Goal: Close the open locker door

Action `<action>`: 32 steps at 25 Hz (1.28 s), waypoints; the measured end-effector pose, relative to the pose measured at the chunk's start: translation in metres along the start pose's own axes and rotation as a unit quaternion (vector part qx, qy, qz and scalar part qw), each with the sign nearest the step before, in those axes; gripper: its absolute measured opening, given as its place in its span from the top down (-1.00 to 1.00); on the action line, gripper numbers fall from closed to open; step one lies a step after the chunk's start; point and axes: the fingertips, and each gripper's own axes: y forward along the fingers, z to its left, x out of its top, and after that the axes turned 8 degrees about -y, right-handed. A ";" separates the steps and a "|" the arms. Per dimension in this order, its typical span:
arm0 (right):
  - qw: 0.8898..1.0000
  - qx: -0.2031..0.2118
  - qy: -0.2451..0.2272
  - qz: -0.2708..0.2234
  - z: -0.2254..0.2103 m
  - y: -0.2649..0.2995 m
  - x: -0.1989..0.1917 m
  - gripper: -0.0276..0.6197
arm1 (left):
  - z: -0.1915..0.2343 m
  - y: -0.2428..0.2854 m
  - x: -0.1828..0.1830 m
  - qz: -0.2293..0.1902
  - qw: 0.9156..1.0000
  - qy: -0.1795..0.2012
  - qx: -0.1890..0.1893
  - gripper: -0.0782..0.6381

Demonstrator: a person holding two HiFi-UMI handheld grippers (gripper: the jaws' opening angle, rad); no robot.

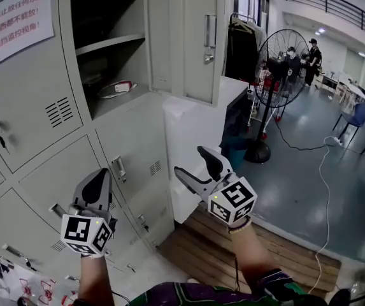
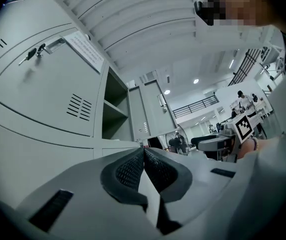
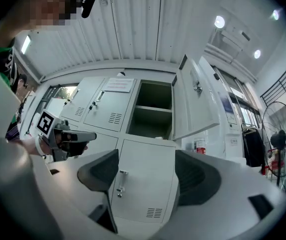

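My left hand-held gripper (image 1: 98, 182), lower left of the frame, is clenched with nothing between its jaws. My right hand-held gripper (image 1: 192, 163), near the centre, is released and empty. The locker door (image 1: 195, 43) stands open at top centre, swung out to the right of its compartment (image 1: 106, 18), above both grippers.

Two grippers, the left gripper (image 1: 99, 174) and the right gripper (image 1: 190, 160), and two marker cubes (image 1: 85, 233), one per gripper. One open locker door (image 1: 201, 37), one open compartment (image 1: 106, 11) with one shelf (image 1: 109, 43) and one small white-and-red item (image 1: 120, 88) inside, plus one paper notice (image 1: 13, 24) on one closed door (image 1: 35, 101). Farther back are one standing fan (image 1: 283, 59), two people (image 1: 313, 53), one blue chair (image 1: 359, 115) and one white cable (image 1: 321, 167) on the floor.
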 end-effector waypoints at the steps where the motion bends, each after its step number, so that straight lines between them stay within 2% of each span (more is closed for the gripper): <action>1: 1.000 -0.002 -0.002 -0.005 -0.007 0.000 0.003 -0.14 | -0.003 0.007 0.003 -0.002 1.000 0.002 -0.002 0.72; 6: 1.000 -0.010 -0.010 -0.028 -0.047 0.004 0.019 -0.14 | -0.015 0.038 0.018 -0.013 1.000 0.009 0.001 0.72; 14: 0.998 -0.025 -0.028 -0.055 -0.103 0.005 0.037 -0.14 | -0.036 0.074 0.042 -0.053 0.998 0.014 0.005 0.72; 20: 0.996 -0.031 -0.036 -0.071 -0.143 0.005 0.041 -0.14 | -0.051 0.102 0.046 -0.073 0.997 0.024 0.010 0.72; 32: 0.994 -0.020 -0.046 -0.100 -0.173 0.009 0.060 -0.09 | -0.070 0.120 0.046 -0.086 0.996 0.022 0.017 0.72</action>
